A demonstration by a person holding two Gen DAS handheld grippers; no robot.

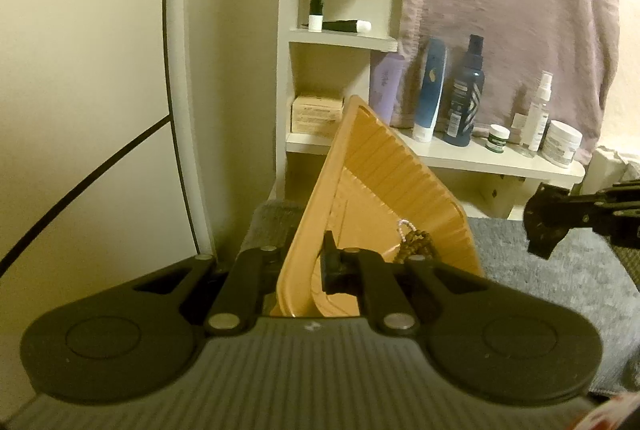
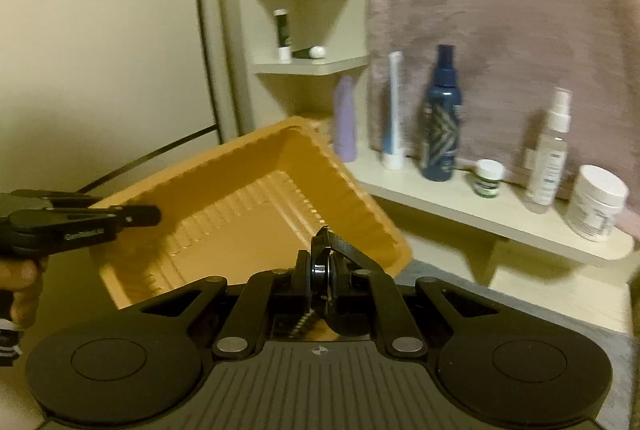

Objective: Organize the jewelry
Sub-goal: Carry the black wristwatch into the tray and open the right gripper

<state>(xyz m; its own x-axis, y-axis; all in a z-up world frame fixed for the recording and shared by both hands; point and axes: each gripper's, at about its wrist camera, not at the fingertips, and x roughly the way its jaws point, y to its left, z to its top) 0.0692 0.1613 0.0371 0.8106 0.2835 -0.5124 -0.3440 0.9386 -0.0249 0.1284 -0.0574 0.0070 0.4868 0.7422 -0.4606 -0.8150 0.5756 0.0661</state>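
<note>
Item: ribbed orange plastic tray, shallow, rectangular, held off the grey towel-like mat and tipped steeply. The left gripper pinches the tray's near rim, closed tight on the wall; the tilt likely serves to slide the contents to one corner or to present the tray's opening to the other hand.

Contents: a string of small brown wooden beads with a pale beaded loop, lying low inside the tray against its ribbed wall, just beside the left gripper's inner finger.

Item: right gripper, beside the tray's lower right rim, closed edge-on around a flat black round piece with a black strap, apparently a wristwatch, probably bound for the tray.

Surroundings: behind the tray, a cream shelf carrying a dark blue spray bottle, a lilac tube, a blue-white tube, a clear spray bottle and white jars; a mauve cloth hangs above. Nothing blocks the tray's opening; the shelf edge stands near its raised rim.
</note>
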